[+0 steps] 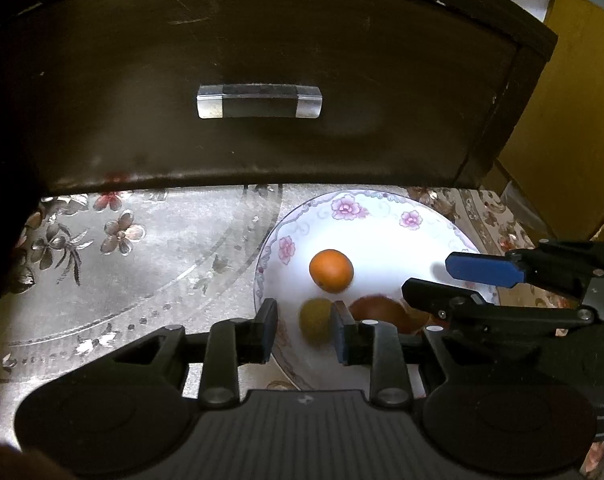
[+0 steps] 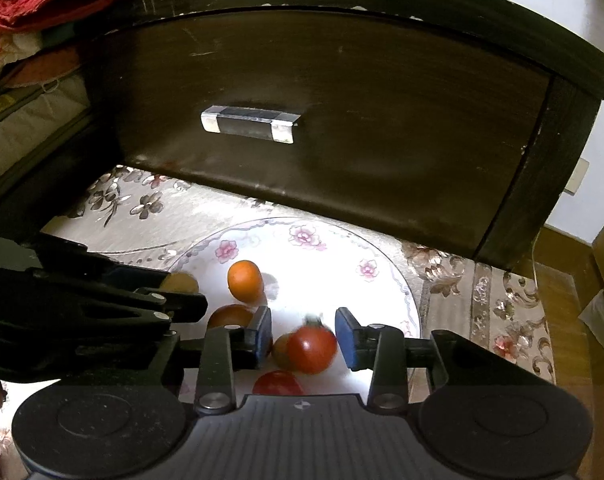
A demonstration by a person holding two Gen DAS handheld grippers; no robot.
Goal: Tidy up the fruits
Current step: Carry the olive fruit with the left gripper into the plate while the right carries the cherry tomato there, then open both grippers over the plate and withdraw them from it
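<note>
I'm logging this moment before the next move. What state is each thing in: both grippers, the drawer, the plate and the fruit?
Left gripper: open, yellow-green fruit between its fingers, not clamped.
Right gripper: open, red tomato between its fingers, gaps either side.
Drawer: shut.
Plate: flat on the cloth, holding fruit.
Orange: resting loose on the plate, untouched.

Dark wooden drawer [image 1: 258, 80], floral tablecloth [image 1: 122, 264], white wall [image 2: 562, 12].
</note>
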